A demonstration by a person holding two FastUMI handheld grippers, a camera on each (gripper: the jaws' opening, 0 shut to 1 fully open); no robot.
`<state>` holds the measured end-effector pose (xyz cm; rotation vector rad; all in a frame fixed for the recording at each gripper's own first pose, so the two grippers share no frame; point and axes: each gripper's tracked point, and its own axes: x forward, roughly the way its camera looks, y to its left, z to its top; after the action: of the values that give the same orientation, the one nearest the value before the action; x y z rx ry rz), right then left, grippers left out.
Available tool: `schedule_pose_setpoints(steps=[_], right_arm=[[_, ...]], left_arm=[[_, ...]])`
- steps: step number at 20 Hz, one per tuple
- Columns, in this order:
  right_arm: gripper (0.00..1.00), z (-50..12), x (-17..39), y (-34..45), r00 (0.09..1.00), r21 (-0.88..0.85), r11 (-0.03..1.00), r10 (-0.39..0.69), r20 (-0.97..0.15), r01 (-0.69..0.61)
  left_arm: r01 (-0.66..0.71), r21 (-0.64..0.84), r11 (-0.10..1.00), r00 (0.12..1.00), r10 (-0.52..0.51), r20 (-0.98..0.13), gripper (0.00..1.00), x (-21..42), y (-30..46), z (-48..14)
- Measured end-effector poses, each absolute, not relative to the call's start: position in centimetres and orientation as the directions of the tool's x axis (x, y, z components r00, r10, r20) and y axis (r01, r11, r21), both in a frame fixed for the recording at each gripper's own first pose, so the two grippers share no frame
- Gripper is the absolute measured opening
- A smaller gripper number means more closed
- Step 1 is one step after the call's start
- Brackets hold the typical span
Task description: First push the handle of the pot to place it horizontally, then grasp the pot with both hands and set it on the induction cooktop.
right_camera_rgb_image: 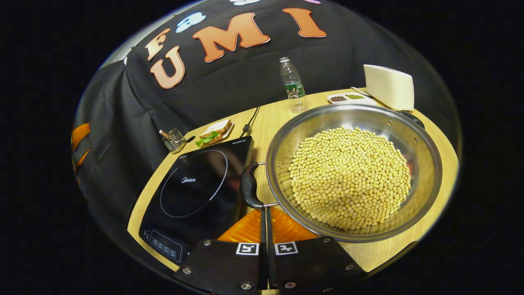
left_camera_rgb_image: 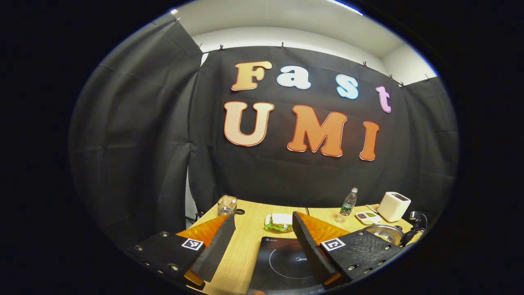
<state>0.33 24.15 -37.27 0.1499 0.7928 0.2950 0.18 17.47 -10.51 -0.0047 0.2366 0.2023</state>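
A wide steel pot (right_camera_rgb_image: 425, 172) heaped with yellow beans (right_camera_rgb_image: 352, 180) stands on the wooden table, right of the black induction cooktop (right_camera_rgb_image: 196, 188). Its black near-side handle (right_camera_rgb_image: 248, 186) hangs over the gap between pot and cooktop. My right gripper (right_camera_rgb_image: 265, 209) is shut with nothing between its fingers, its tips right at the lower end of that handle. In the left gripper view, my left gripper (left_camera_rgb_image: 263, 221) hovers open above the cooktop (left_camera_rgb_image: 282, 262), with the pot (left_camera_rgb_image: 389, 229) off to the right.
Along the table's back stand a plate with a sandwich (right_camera_rgb_image: 215, 131), a water bottle (right_camera_rgb_image: 291, 84), a white toaster (right_camera_rgb_image: 389, 86), a small dish of spices (right_camera_rgb_image: 346, 98) and a wire holder (right_camera_rgb_image: 174, 139). The cooktop's cable (right_camera_rgb_image: 247, 123) runs back.
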Motion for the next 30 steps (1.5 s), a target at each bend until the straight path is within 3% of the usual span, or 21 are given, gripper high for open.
schedule_pose_setpoints(steps=[19, 24, 30], right_arm=[[0.00, -36.2, 2.3, 25.8, 0.678, 0.234, 0.941, 0.337, -0.653, -0.243], [0.00, -33.3, -0.1, 25.4, 0.690, 0.298, 0.915, 0.401, -0.603, -0.271], [0.00, -30.3, -0.5, 21.6, 0.760, 0.286, 0.924, 0.373, -0.532, -0.253]], left_arm=[[-0.207, 0.024, 0.978, 0.946, 0.206, -0.252, 0.88, 1.0, 17.8, -11.5], [-0.182, -0.005, 0.983, 0.949, 0.174, -0.262, 0.88, 0.9, 16.1, -12.0], [-0.122, -0.012, 0.992, 0.959, 0.115, -0.257, 0.88, 0.4, 11.7, -11.6]])
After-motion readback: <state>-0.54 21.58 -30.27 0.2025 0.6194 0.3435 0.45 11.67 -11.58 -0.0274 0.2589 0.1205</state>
